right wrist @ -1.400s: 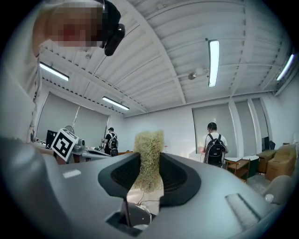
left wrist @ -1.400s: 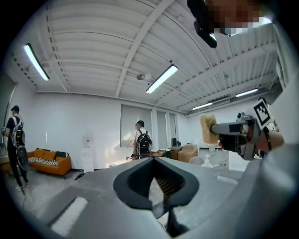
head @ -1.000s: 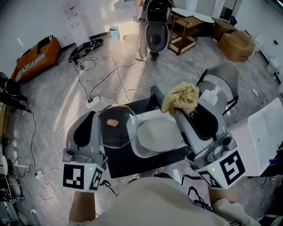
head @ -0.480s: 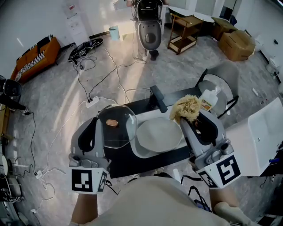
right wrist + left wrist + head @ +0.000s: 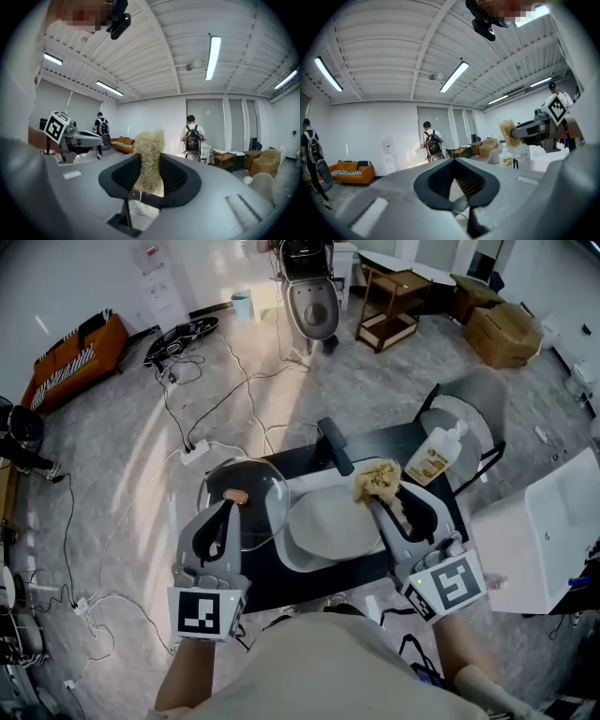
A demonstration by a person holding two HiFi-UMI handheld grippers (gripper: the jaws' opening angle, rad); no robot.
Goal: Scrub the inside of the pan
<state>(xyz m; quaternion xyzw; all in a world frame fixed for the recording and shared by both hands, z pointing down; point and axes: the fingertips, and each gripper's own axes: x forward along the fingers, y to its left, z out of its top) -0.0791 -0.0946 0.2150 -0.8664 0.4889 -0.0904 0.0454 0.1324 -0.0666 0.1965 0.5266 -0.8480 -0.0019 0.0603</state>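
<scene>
Right gripper (image 5: 384, 498) is clamping a tan fibrous scrubber (image 5: 377, 480), which is sticking out past the gripper's tips. Grey pan (image 5: 333, 526) is sitting just left of and under the scrubber. Scrubber is hanging over the pan's right rim, contact unclear. Pan handle (image 5: 336, 448) is pointing away, left of the scrubber. Soap bottle (image 5: 431, 457) is standing just right of the scrubber. Glass lid (image 5: 246, 507) is lying well left of the scrubber, past the pan, with left gripper (image 5: 228, 506) hovering over it, tips meeting. Everything is resting on a black tabletop (image 5: 281, 582).
</scene>
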